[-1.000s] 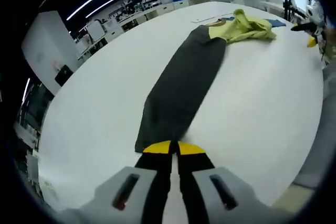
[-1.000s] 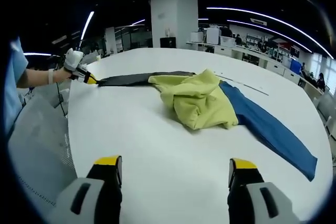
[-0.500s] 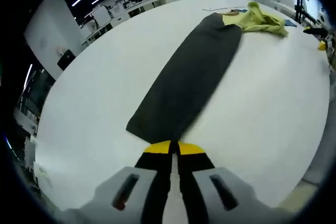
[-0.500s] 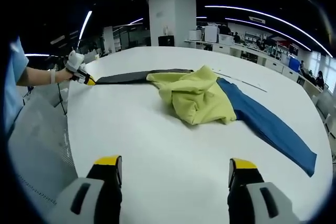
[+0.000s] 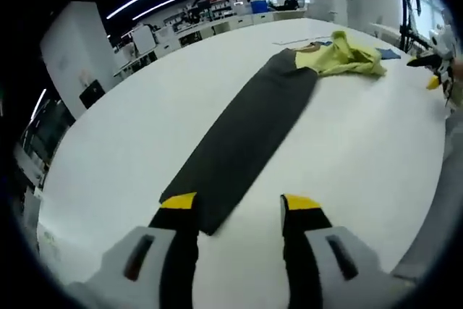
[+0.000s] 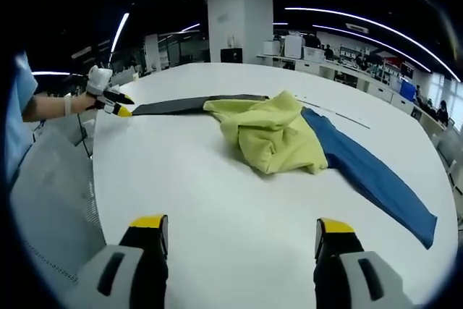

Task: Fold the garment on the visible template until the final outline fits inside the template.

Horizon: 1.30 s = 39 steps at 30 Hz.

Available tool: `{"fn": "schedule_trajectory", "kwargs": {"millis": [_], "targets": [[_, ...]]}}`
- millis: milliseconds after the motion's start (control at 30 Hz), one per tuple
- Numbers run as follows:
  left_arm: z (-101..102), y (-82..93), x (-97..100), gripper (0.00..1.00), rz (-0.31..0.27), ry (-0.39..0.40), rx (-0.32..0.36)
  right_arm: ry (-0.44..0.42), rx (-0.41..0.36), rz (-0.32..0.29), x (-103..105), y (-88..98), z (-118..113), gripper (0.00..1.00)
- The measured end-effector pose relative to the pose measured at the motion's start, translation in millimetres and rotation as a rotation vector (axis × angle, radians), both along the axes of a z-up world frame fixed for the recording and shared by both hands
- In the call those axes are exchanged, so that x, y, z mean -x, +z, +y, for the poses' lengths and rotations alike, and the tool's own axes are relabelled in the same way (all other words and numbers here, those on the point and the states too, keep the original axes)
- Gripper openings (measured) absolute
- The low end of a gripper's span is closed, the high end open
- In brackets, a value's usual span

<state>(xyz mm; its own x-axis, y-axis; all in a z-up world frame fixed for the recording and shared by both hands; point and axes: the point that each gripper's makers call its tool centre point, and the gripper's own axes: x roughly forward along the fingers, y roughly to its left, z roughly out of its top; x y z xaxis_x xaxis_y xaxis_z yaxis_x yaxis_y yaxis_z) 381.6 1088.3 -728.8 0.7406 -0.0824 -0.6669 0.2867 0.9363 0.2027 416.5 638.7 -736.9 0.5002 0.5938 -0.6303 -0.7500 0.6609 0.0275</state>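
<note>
Over dark cloth [image 5: 246, 132], left tongs [image 5: 239, 204] spread.

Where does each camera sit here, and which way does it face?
Left gripper view: rides the left gripper, jaws open, at one end of the dark strip, looking along it toward the yellow garment; the right gripper shows far right.
Right gripper view: rides the right gripper, jaws open, at the table edge, facing the yellow garment and blue strip; a sleeve and the left gripper show at left.
Shared: yellow garment, dark strip, table.
</note>
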Motion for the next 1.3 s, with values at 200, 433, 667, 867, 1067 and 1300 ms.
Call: {"fn": "schedule_trajectory", "kwargs": {"millis": [200,433,667,867,1067,1300], "targets": [[-40,6.8,-9.0,0.39,-0.033,-0.048,0.054,0.025,0.004,-0.013,-10,5.8,7,0.83],[-85,17.9,-19.9,0.38,-0.085,-0.096,0.115,0.082,0.032,-0.062,-39,25.7,17,0.79],[-107,14.5,-26.3,0.38,-0.089,-0.150,0.143,0.119,0.046,-0.096,-73,40.9,33,0.76],[-113,15.7,-27.2,0.37,-0.096,-0.160,0.158,0.139,0.055,-0.105,-82,41.2,42,0.75],[-117,13.4,-27.5,0.36,-0.093,-0.178,0.161,0.146,0.054,-0.102,-80,40.9,46,0.75],[-124,11.7,-25.9,0.36,-0.090,-0.192,0.162,0.156,0.066,-0.097,-81,39.0,44,0.69]]}}
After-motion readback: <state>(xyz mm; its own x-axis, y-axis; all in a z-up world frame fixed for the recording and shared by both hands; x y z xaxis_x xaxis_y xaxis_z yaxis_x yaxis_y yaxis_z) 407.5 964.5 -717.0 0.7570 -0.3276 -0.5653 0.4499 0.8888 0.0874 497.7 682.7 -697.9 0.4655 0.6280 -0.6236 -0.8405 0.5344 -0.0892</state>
